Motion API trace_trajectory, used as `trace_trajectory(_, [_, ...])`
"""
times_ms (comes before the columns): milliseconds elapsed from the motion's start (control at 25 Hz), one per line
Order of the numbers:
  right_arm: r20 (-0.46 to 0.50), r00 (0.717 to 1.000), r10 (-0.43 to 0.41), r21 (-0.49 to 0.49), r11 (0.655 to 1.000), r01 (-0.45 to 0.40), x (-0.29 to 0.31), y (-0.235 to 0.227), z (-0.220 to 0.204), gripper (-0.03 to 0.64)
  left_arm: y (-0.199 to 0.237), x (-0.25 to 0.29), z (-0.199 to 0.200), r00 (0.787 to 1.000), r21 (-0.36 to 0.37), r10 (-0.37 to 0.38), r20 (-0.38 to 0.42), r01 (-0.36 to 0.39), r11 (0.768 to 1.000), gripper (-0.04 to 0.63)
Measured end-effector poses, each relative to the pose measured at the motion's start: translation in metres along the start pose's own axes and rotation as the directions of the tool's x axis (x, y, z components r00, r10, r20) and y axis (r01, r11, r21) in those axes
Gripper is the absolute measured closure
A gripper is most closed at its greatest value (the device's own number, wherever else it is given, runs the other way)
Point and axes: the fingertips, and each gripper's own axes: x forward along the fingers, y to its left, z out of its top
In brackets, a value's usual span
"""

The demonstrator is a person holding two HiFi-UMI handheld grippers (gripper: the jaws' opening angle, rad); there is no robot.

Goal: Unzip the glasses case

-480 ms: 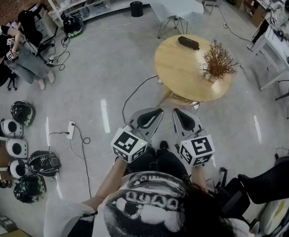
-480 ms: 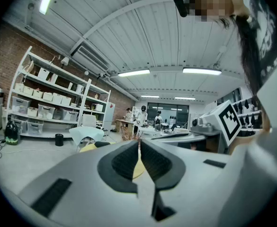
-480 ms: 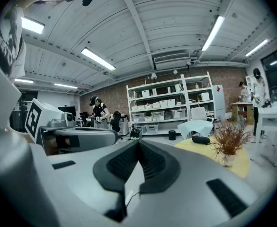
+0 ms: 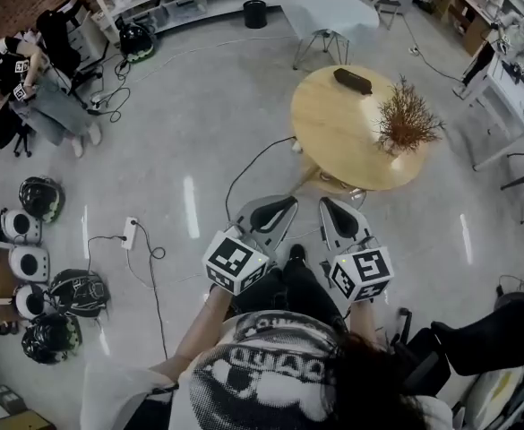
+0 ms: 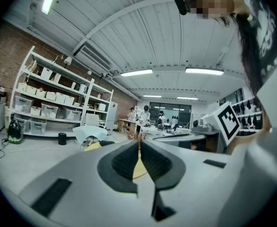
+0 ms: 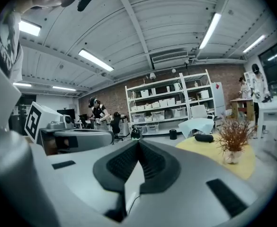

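Ahead, glasses case [image 4: 353, 81] on table [image 4: 333, 146], left gripper [image 4: 288, 203], right gripper [image 4: 327, 203] closed.

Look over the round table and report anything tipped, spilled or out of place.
Nothing stands out. The glasses case lies flat near the far edge of the table, the dried plant stands upright apart from it, and no spill shows on the tabletop.

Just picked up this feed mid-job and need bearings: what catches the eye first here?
A round yellow table stands ahead, with the dark glasses case near its far edge and a dried plant on its right side. Close to the person, the left gripper and right gripper are both shut and empty, nowhere near the case.
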Motion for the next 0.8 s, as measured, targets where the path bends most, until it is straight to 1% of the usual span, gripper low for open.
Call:
trace_trajectory(240, [-0.017, 1.0, 0.023, 0.01, 1.0, -0.023, 0.028, -0.01, 0.002, 0.62, 0.029, 0.001, -0.003, 0.999, -0.018, 0.053, -0.014, -0.053, 0.998, 0.574])
trace_trajectory(440, [-0.03, 0.998, 0.062, 0.026, 0.998, -0.062, 0.066, -0.02, 0.0, 0.62, 0.063, 0.009, -0.01, 0.995, -0.026, 0.099, -0.035, -0.099, 0.995, 0.574])
trace_trajectory(640, [-0.035, 0.994, 0.1, 0.034, 0.995, -0.099, 0.124, -0.04, 0.007, 0.62, 0.113, 0.033, -0.009, 0.99, -0.028, 0.133, -0.053, -0.135, 0.99, 0.574])
trace_trajectory(800, [-0.036, 0.993, 0.113, 0.03, 0.993, -0.112, 0.17, -0.069, 0.028, 0.62, 0.155, 0.067, 0.01, 0.988, -0.012, 0.142, -0.063, -0.143, 0.99, 0.574])
